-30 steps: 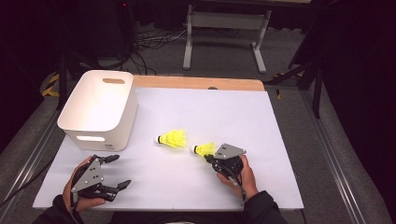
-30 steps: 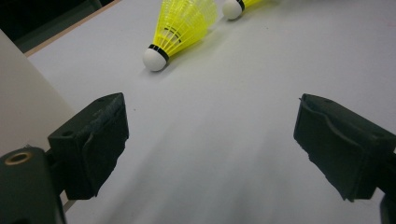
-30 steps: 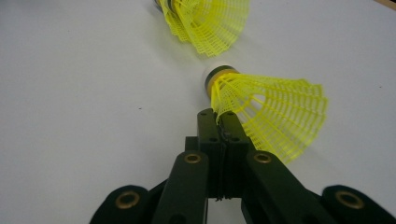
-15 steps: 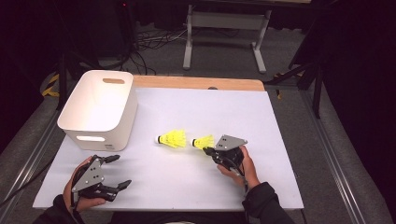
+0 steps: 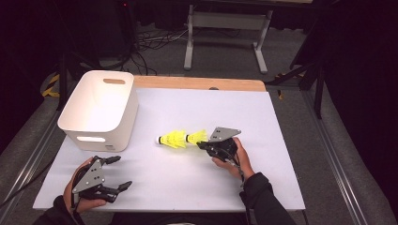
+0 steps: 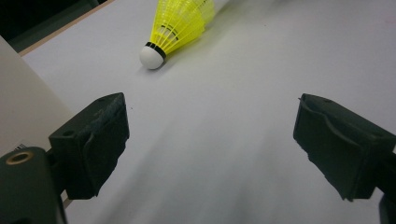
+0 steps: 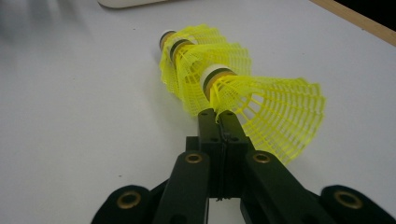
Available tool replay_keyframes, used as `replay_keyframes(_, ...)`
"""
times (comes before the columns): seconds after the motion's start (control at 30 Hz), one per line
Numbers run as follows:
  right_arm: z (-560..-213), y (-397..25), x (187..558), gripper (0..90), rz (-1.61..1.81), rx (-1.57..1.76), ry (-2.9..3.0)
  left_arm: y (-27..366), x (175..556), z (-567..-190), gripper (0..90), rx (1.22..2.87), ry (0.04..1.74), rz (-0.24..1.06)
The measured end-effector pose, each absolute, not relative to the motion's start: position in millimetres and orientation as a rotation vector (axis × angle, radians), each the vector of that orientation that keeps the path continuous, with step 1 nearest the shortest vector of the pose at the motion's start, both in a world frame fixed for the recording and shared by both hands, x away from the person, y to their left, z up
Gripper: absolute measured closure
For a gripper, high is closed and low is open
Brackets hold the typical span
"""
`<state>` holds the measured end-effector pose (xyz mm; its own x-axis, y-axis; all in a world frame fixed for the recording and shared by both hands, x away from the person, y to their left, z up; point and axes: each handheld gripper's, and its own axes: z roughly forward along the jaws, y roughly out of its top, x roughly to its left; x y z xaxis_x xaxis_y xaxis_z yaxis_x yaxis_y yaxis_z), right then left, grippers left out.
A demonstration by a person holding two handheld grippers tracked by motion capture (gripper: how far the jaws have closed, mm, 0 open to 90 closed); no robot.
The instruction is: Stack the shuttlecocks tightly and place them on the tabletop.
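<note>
Two shuttlecocks [image 5: 180, 138] (touching) right of bin [image 5: 101, 111]

Bright overhead light on white table [image 5: 155, 187], dark surroundings; gripper views' far edges blurred.

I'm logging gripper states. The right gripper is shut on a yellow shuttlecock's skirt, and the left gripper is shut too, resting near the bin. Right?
Not quite. The left gripper is open: the left gripper view shows its jaws wide apart. The right gripper is indeed shut on the shuttlecock.

The right gripper [image 5: 202, 145] is holding one yellow shuttlecock [image 5: 197, 137] against a second shuttlecock [image 5: 172, 139] lying on the counter [image 5: 187, 187].
</note>
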<state>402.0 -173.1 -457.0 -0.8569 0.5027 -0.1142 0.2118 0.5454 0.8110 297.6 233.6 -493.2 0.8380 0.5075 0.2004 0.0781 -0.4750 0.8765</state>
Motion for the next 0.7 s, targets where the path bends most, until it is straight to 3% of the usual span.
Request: replay_keyframes(0.7,-461.3,-139.7,404.7,90.0,1.234,0.513,2.528,233.5,297.0,-493.5,11.5,2.024,0.424,0.536)
